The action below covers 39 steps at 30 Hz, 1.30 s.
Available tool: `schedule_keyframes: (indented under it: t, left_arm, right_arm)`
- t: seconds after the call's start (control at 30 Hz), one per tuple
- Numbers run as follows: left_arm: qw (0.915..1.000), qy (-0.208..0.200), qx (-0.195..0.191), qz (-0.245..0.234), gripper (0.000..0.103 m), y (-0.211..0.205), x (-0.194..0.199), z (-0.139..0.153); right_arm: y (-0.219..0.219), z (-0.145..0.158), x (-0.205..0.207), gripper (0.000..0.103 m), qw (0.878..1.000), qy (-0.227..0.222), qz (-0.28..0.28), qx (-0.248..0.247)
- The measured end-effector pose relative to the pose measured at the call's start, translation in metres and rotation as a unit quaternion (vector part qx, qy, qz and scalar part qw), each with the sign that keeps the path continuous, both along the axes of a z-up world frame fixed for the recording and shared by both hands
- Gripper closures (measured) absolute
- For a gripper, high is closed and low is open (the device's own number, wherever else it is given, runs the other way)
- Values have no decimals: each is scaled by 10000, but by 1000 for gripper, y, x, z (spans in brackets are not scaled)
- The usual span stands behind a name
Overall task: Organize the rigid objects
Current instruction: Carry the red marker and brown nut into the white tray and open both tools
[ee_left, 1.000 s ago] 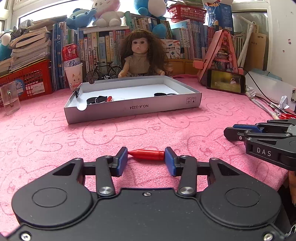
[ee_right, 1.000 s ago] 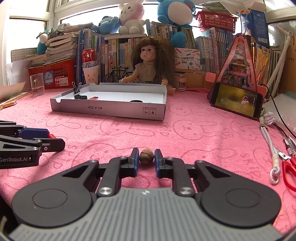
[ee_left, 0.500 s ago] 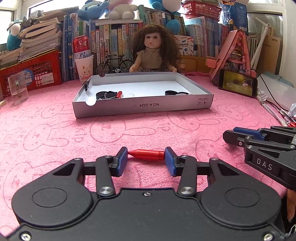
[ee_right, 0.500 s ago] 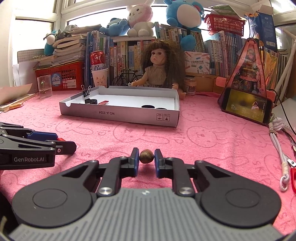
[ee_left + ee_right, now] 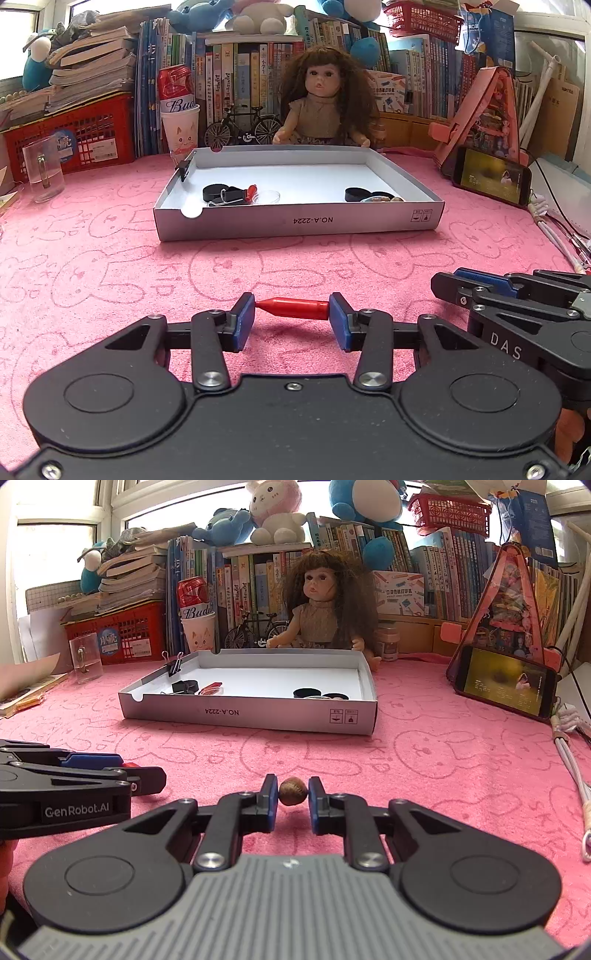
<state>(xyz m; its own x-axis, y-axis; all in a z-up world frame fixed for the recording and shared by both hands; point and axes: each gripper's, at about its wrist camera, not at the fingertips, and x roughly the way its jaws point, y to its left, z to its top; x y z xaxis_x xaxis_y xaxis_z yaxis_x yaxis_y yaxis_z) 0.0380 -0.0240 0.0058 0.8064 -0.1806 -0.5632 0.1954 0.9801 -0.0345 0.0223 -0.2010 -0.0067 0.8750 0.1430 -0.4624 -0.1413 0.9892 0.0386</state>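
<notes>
Left tool: your left tool (image 5: 291, 317) pinches a small red bullet-shaped plastic piece (image 5: 293, 308) end to end between its blue pads (image 5: 244, 320), tip toward the left pad.
Left pose: you hold it tilted downward, low over the pink rabbit-print towel on the bench (image 5: 110, 280), on your side of the shallow grey cardboard box (image 5: 295, 221), well short of its front wall.
Right tool: your right tool (image 5: 293, 805) is pressed together on a small round brown nut-like ball (image 5: 293, 796), both pads touching it.
Right pose: it also points downward, on your side of the box and toward its right end.
Tools together: they sit side by side, near each other but apart.
Box contents: black binder clips (image 5: 221, 194), a red piece and a clear round lid lie at the box's left end; black rings (image 5: 356, 192) lie at its right end.
Behind the box: a curly brown-haired doll (image 5: 321, 107) sits just beyond the far wall.
</notes>
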Motion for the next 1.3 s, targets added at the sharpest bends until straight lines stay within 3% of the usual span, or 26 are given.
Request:
schedule_keyframes:
  t: [0.9,1.3]
  left_arm:
    - [9985,-263,-113,460,62,11,60,28]
    - [9970,-504,-361,465,62,18,92,39]
  right_arm:
    - [19,23,53,81,9999,36,7,104]
    - [18,32,83,82,9996,19,-62,259]
